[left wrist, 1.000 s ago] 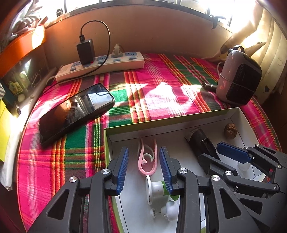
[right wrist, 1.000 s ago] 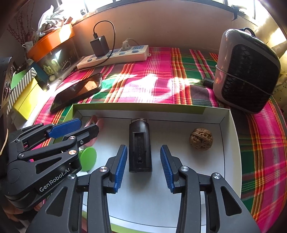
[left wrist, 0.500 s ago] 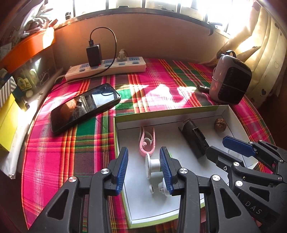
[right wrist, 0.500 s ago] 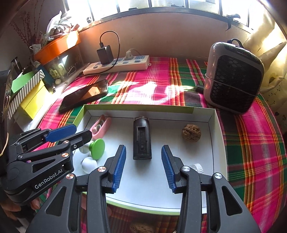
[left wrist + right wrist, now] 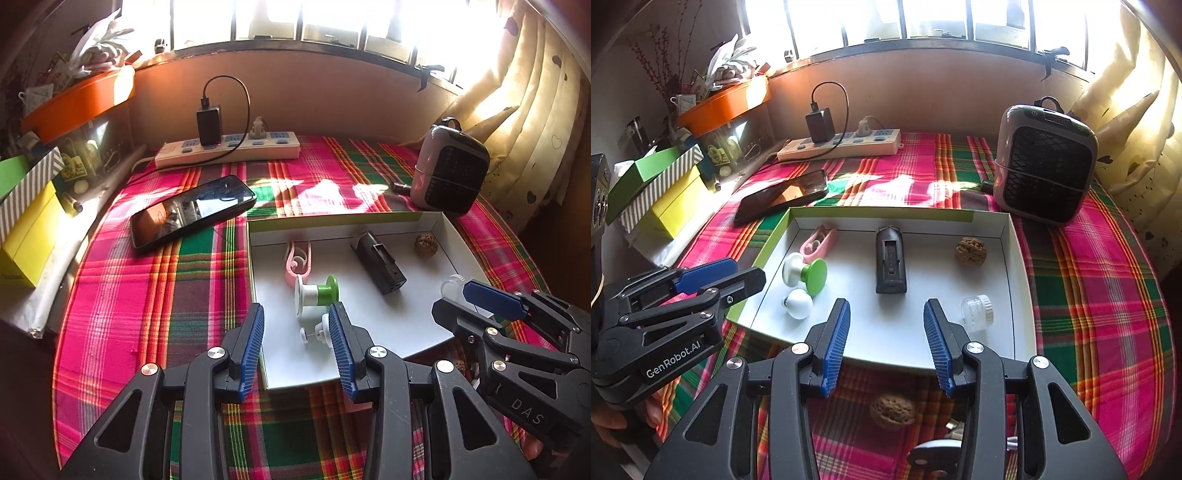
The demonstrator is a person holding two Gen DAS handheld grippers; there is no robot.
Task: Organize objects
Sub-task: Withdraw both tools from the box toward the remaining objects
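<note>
Jaws on both the left gripper (image 5: 295, 347) and right gripper (image 5: 886, 343) gape empty; next, probably lower squarely over the loose walnut (image 5: 892, 410), then carry it into the tray (image 5: 1021, 280).

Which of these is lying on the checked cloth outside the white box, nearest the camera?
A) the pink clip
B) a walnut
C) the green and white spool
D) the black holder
B: a walnut rests on the cloth in front of the white box, between the open right gripper arms; the others lie inside the box.
</note>
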